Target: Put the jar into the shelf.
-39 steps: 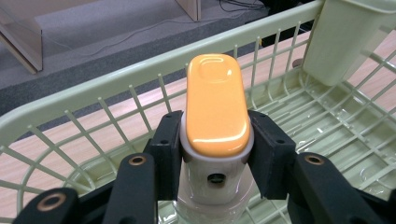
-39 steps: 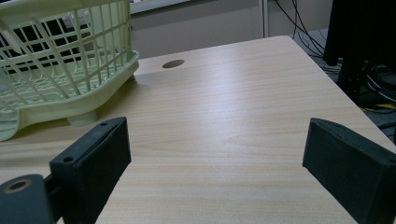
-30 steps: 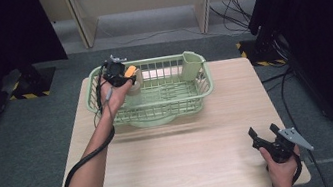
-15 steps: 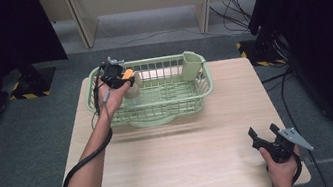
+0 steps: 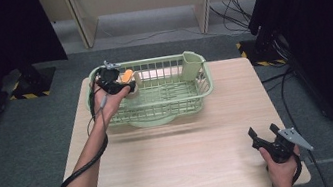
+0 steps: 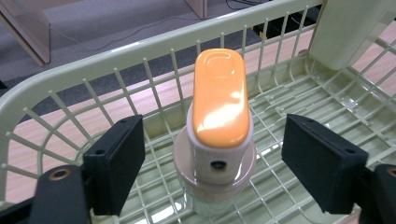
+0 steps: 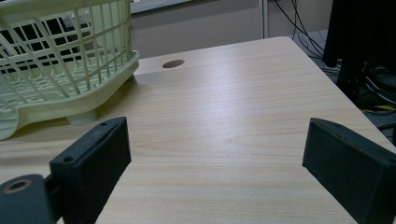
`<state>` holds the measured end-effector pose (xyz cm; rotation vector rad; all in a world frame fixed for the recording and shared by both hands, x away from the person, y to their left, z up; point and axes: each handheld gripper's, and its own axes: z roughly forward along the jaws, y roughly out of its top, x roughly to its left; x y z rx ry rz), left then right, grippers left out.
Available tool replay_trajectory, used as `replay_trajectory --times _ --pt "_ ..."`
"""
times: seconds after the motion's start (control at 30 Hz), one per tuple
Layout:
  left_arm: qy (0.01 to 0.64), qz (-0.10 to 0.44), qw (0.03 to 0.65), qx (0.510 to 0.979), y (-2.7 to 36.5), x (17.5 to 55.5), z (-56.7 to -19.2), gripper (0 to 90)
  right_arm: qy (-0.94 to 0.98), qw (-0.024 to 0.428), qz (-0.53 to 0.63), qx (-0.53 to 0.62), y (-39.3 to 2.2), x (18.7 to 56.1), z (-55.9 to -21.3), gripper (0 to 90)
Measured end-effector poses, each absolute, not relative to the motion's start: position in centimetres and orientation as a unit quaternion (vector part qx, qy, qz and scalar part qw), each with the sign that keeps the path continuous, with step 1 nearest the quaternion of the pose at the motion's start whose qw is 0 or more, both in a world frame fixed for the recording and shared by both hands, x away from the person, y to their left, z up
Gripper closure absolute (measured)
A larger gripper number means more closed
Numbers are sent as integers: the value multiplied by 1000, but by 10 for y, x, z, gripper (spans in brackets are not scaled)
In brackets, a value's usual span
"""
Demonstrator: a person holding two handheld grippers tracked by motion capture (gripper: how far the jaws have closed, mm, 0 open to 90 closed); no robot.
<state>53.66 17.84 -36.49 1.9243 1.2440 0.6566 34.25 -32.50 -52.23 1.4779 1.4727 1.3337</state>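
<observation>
A pale green dish basket (image 5: 167,109) stands at the back of the wooden table (image 5: 189,155). In its left back corner a clear bottle with an orange flip cap (image 5: 127,76) stands upright. My left gripper (image 5: 125,83) is open around that bottle (image 6: 219,121). In the left gripper view the left gripper (image 6: 217,142) has one black jaw on each side of the bottle, with a gap on both sides. My right gripper (image 5: 263,132) rests open near the table's front right corner. Nothing lies between the jaws of the right gripper (image 7: 219,140).
A green cutlery holder (image 5: 192,65) hangs inside the basket's right back corner (image 6: 350,28). The basket's front right corner (image 7: 70,60) and a small hole in the tabletop (image 7: 173,63) lie ahead of the right gripper. Cables and dark stands surround the table.
The left hand has shifted very slightly to the left at the basket. The bottle and the right gripper have not moved.
</observation>
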Motion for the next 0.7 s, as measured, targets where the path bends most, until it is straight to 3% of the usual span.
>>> replay_trajectory --times 0.7 --pt "461 276 408 738 192 496 -359 131 563 327 508 564 -325 343 -522 78"
